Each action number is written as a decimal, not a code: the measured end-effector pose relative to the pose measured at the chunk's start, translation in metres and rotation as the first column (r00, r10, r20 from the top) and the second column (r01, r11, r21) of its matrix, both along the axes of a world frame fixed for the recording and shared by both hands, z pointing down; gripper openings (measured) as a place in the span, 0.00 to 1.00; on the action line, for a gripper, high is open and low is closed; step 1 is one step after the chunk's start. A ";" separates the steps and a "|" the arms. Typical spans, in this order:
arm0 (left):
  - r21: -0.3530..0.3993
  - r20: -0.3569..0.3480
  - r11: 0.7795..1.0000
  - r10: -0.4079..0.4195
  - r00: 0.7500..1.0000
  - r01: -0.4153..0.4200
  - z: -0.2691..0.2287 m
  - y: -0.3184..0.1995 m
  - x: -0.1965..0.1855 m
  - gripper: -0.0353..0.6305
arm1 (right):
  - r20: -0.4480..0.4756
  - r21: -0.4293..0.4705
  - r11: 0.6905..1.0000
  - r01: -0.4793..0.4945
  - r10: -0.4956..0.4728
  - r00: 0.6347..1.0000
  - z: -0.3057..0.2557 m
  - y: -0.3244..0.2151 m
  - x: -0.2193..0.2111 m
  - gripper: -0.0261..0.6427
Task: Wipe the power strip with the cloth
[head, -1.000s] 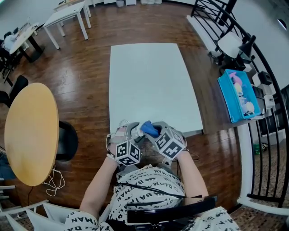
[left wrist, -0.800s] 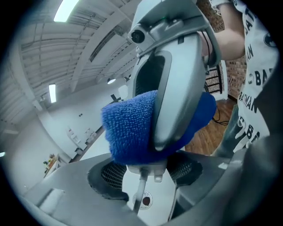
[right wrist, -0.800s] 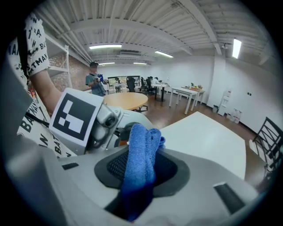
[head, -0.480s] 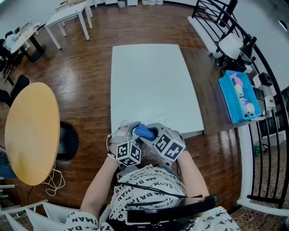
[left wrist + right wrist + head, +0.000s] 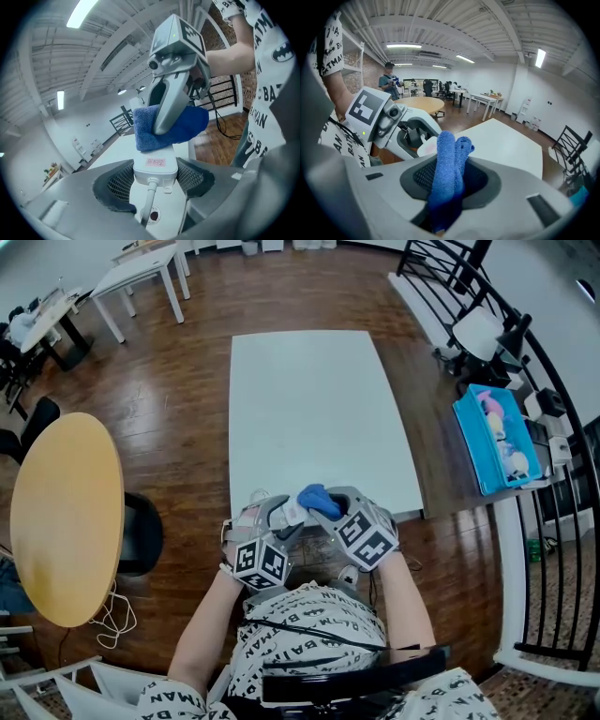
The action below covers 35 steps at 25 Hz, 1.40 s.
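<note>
Both grippers are lifted in front of my chest, over the near edge of the white table (image 5: 319, 409). My left gripper (image 5: 154, 180) is shut on a white power strip (image 5: 155, 168), its cord end toward the camera; the strip's sides sit against both mesh pads. My right gripper (image 5: 450, 180) is shut on a folded blue cloth (image 5: 447, 164). The cloth (image 5: 146, 133) lies against the far end of the strip, with the right gripper's finger across it. In the head view the cloth (image 5: 315, 497) shows between the two marker cubes, beside the strip (image 5: 290, 514).
A round wooden table (image 5: 66, 512) and a black chair (image 5: 141, 531) stand at my left. At the right are a blue bin (image 5: 495, 437) and a black railing (image 5: 553, 427). White desks (image 5: 141, 273) stand at the far left.
The right gripper and the blue cloth have shifted a little to the right and away from me along the strip. The left gripper's cube has dipped slightly.
</note>
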<state>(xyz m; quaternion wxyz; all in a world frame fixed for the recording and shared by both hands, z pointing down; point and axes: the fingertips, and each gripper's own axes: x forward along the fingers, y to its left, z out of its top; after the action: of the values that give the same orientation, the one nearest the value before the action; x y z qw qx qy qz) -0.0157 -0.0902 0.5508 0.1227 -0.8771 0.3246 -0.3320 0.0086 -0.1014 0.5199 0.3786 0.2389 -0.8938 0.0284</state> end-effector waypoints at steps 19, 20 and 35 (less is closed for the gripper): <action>-0.047 -0.143 0.989 0.131 0.981 -0.139 -0.014 0.011 0.007 0.48 | -0.174 0.028 1.000 0.003 0.001 0.985 -0.012 -0.041 0.107 0.24; -0.047 -0.131 0.986 0.153 0.980 -0.160 -0.014 0.014 0.008 0.48 | -0.199 0.017 0.996 0.086 -0.081 0.977 -0.017 -0.036 0.100 0.24; -0.032 -0.067 0.933 0.356 0.932 -0.359 -0.031 0.049 0.036 0.48 | -0.290 -0.220 0.711 0.667 -0.701 0.652 -0.015 0.022 0.013 0.24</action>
<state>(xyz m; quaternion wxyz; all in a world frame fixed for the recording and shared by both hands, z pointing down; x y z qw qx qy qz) 0.0200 -0.0416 0.5199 0.1522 -0.9336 0.1560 -0.2845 0.0218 -0.0796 0.5046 0.5256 -0.1327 -0.8320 -0.1181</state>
